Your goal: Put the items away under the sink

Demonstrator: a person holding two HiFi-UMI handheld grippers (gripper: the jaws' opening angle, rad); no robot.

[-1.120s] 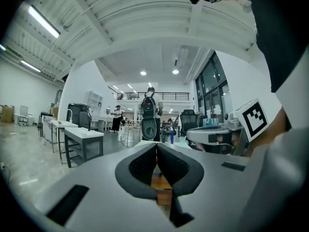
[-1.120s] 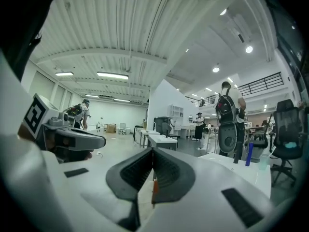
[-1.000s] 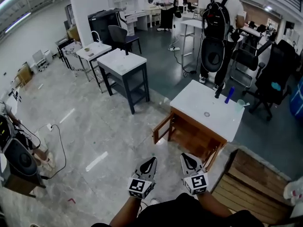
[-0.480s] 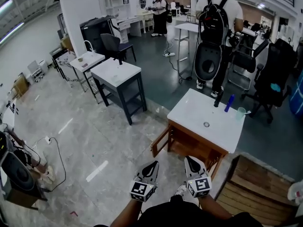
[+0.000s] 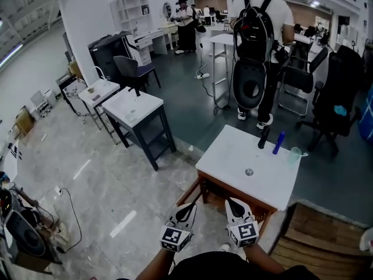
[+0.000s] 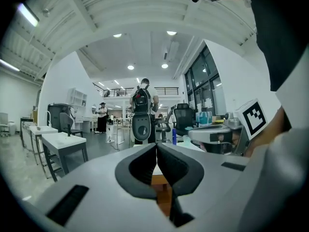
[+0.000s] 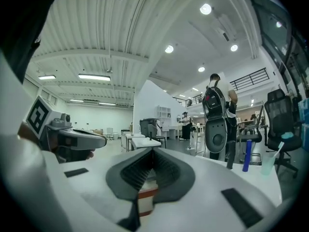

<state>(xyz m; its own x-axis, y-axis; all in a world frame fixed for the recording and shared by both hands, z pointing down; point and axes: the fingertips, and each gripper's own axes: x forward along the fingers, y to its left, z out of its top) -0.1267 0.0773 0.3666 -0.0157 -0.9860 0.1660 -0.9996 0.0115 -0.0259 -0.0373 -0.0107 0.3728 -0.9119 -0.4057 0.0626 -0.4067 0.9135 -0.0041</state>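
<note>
Your left gripper (image 5: 187, 207) and right gripper (image 5: 232, 203): jaws together, empty, held level just short of sink cabinet (image 5: 233, 156). Nothing within reach yet. Dark bottle (image 5: 263, 137), blue bottle (image 5: 279, 143) and cup (image 5: 295, 154) stand at top's far edge. Cabinet door (image 5: 187, 195) looks ajar, ready for stowing.

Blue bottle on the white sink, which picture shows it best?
The right gripper view: the blue bottle stands side-on and biggest there. The head view shows it small, from above, on the sink. The left gripper view shows a tiny blue sliver.
</note>
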